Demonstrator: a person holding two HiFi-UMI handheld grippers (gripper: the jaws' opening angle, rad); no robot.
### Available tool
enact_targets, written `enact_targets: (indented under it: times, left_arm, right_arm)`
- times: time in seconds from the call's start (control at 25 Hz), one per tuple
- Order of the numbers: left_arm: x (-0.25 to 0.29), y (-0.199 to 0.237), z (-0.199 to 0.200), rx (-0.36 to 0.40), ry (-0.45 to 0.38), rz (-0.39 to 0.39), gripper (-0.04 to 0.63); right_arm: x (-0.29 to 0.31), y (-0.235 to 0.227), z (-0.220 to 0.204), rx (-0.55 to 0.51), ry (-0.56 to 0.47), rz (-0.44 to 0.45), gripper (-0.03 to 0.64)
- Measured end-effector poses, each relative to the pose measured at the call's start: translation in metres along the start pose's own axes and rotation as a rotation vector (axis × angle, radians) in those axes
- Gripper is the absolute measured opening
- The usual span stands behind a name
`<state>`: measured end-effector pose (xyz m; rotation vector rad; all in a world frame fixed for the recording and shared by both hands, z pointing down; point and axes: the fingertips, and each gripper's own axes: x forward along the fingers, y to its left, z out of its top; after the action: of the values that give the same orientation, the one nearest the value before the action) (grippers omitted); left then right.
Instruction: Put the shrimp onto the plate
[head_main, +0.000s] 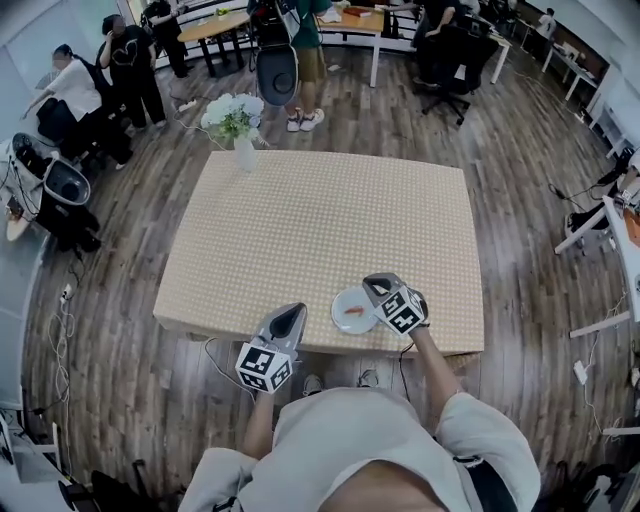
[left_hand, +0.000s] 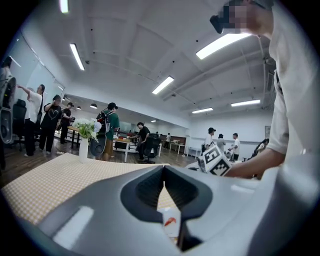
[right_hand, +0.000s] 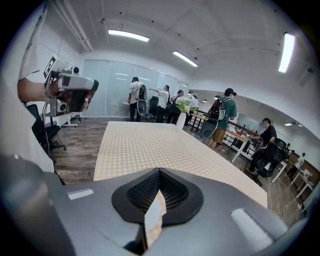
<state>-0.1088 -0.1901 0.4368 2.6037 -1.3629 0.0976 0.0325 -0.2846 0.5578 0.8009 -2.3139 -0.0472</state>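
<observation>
Clenched and empty are the left hand-held gripper (head_main: 292, 311) and right hand-held gripper (head_main: 375, 285); the shrimp (head_main: 353, 311) is laid on the plate (head_main: 338, 305) at the worktop's (head_main: 300, 220) five o'clock, so withdrawal is judged next.

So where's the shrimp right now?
In the head view, the shrimp lies on the white plate at the near edge of the table, toward its right side, just left of the right gripper.

a person in a pale short-sleeved t-shirt (head_main: 380, 435) works with a grey wedge-shaped left gripper (head_main: 291, 312) and right gripper (head_main: 374, 283) (each bearing a black-and-white marker cube (head_main: 264, 367)).
</observation>
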Motion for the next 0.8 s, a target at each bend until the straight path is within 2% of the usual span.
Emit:
enact_targets:
  times: [0.2,0.4,0.6,0.8]
  left_arm:
    - [0.013,-0.014,0.003,0.028,-0.005,-0.041,0.011]
    - [0.03,-0.028,0.008,0.059,0.001,-0.089,0.011]
    - [0.045,-0.043,0.013,0.078,0.002,-0.137,0.011]
    - [0.056,-0.064,0.007,0.084,0.026,-0.185,0.011]
  right_arm:
    - [-0.028,-0.016,0.014,0.144,-0.126,-0.037,-0.002]
    - [-0.059,-0.036,0.03,0.224,-0.253,-0.085,-0.002]
    - [-0.084,-0.045,0.028,0.313,-0.332,-0.124,-0.002]
    - [-0.112,-0.038,0.029,0.406,-0.449,-0.11,-0.002]
